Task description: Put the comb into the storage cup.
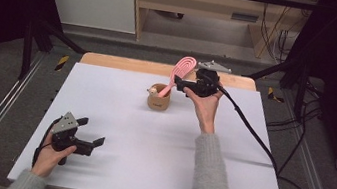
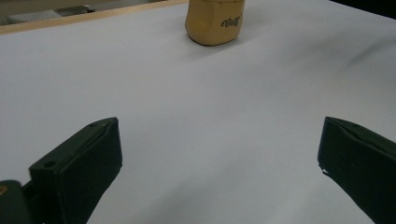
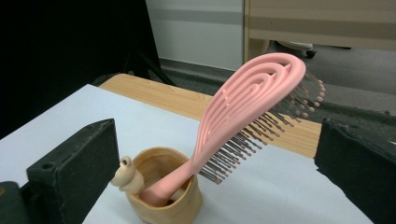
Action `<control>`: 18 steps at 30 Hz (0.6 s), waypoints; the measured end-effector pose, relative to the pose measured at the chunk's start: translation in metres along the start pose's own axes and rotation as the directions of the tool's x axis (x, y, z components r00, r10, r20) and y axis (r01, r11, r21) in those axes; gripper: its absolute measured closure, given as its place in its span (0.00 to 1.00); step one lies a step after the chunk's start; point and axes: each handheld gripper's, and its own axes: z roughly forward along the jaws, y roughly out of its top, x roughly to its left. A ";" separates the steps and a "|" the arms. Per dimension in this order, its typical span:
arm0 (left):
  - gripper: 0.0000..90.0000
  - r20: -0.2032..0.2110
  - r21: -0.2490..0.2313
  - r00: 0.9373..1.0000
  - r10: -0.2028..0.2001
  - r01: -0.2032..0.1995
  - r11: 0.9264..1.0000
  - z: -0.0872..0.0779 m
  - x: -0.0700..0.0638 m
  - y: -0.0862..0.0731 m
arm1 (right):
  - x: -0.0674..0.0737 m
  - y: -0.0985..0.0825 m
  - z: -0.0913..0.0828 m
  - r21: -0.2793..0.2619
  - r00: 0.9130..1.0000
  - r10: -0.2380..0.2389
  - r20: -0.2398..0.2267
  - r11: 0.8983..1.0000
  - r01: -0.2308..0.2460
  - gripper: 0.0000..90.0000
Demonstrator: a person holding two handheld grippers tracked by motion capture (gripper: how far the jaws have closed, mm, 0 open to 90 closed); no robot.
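One pink hairbrush (image 3: 243,112) handle-down in cup (image 3: 180,205), leaning up-right, right gripper (image 3: 215,163) jaws apart

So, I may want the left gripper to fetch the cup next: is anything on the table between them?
Nothing visible. Bare white table runs from the open left gripper to the tan cup.

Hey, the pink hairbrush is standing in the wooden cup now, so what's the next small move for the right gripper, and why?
Probably draw the right gripper back and up, away from the hairbrush. Its jaws stand wide open with nothing pressed between them, and the brush already leans handle-down in the wooden cup on its own. Backing straight off should avoid knocking the brush head, which sits close between the jaws.
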 end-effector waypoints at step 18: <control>0.00 0.003 0.000 1.000 0.000 0.000 1.000 0.001 0.000 0.000 | -0.007 -0.015 -0.046 -0.022 0.993 -0.059 -0.106 0.998 0.057 0.01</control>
